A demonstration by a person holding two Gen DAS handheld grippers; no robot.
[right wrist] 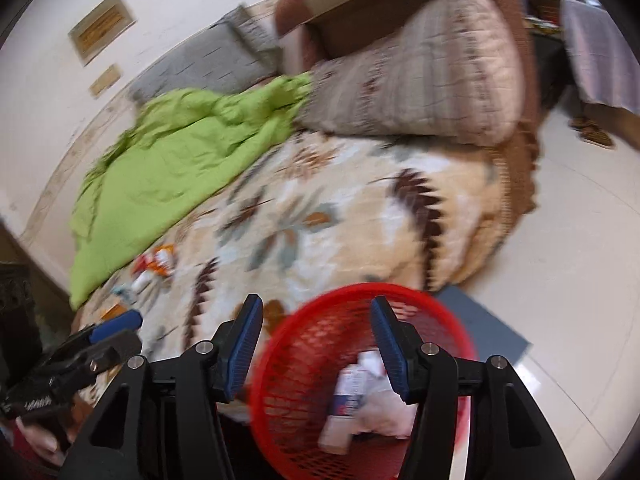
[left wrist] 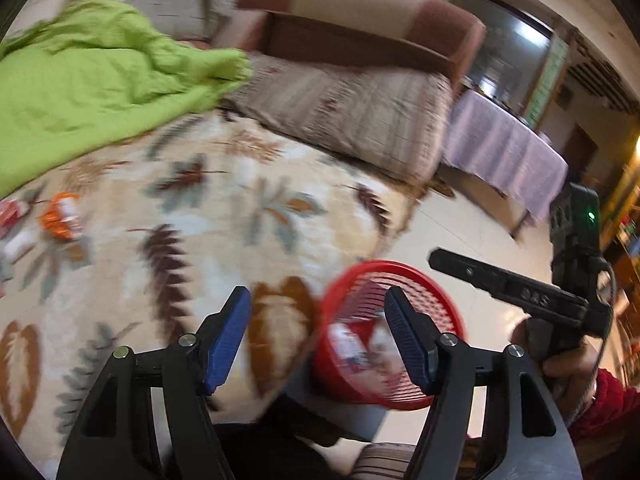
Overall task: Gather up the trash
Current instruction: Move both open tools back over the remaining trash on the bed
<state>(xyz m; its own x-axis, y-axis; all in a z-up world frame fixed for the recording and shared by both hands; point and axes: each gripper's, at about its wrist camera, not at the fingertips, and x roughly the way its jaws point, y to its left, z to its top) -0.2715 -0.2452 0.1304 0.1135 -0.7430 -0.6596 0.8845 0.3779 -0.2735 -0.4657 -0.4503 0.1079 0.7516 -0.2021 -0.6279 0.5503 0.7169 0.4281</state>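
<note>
A red mesh basket (right wrist: pixel 312 360) stands on the floor by the bed's edge, with white packets and crumpled paper (right wrist: pixel 352 392) inside. My right gripper (right wrist: pixel 316 348) hovers open above the basket, nothing between its blue pads. My left gripper (left wrist: pixel 318 340) is also open and empty, above the bed's edge with the basket (left wrist: pixel 436 308) just to its right. Loose trash lies further back on the leaf-patterned bedspread (left wrist: pixel 224 216): an orange wrapper (left wrist: pixel 60 218) and several small pieces (right wrist: pixel 158 262). In the left wrist view, a hand in a red sleeve holds the right gripper (left wrist: pixel 460 268) at the right.
A crumpled green blanket (left wrist: pixel 80 80) covers the bed's far left. A patterned pillow (left wrist: pixel 352 116) and a brown cushion (left wrist: pixel 360 4) lie at the head. A table with a lilac cloth (left wrist: pixel 504 152) stands on the tile floor (right wrist: pixel 560 260). A grey mat (right wrist: pixel 488 324) lies under the basket.
</note>
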